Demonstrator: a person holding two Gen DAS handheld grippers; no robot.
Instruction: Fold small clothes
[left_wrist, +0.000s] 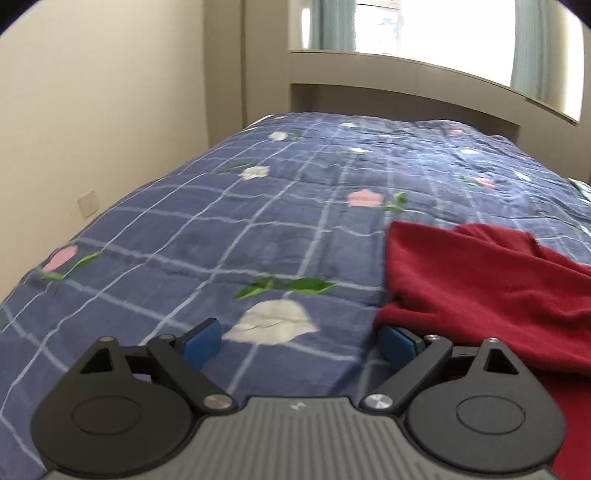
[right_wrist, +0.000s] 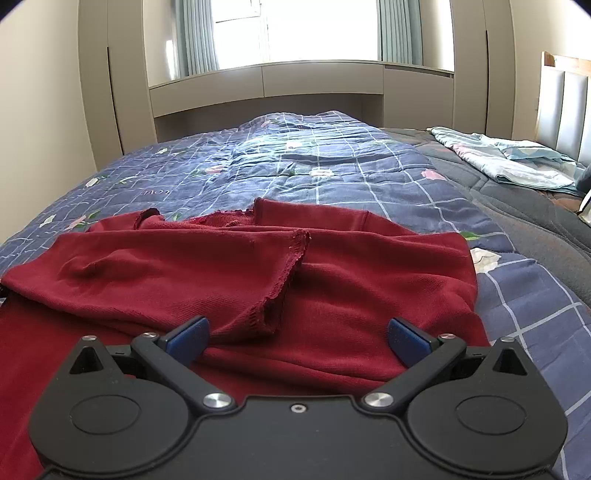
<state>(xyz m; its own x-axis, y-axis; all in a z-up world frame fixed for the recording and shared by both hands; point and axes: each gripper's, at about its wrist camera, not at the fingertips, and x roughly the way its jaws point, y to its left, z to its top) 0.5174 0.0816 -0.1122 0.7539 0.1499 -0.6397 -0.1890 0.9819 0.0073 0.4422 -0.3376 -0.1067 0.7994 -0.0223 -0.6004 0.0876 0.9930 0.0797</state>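
A dark red knit garment (right_wrist: 258, 266) lies on the blue checked quilt (right_wrist: 332, 173), with one sleeve (right_wrist: 207, 266) folded across its body. My right gripper (right_wrist: 297, 341) is open and empty, low over the garment's near part. In the left wrist view the garment (left_wrist: 480, 280) lies at the right. My left gripper (left_wrist: 301, 341) is open and empty over the quilt (left_wrist: 221, 229), its right fingertip (left_wrist: 397, 343) at the garment's left edge, partly under the cloth.
A dark grey blanket (right_wrist: 528, 214) and a folded light blue floral cloth (right_wrist: 509, 162) lie at the right of the bed. A headboard (right_wrist: 565, 107) stands far right. Cabinets and a window ledge (right_wrist: 295, 81) are behind the bed, a wall (left_wrist: 92, 110) on the left.
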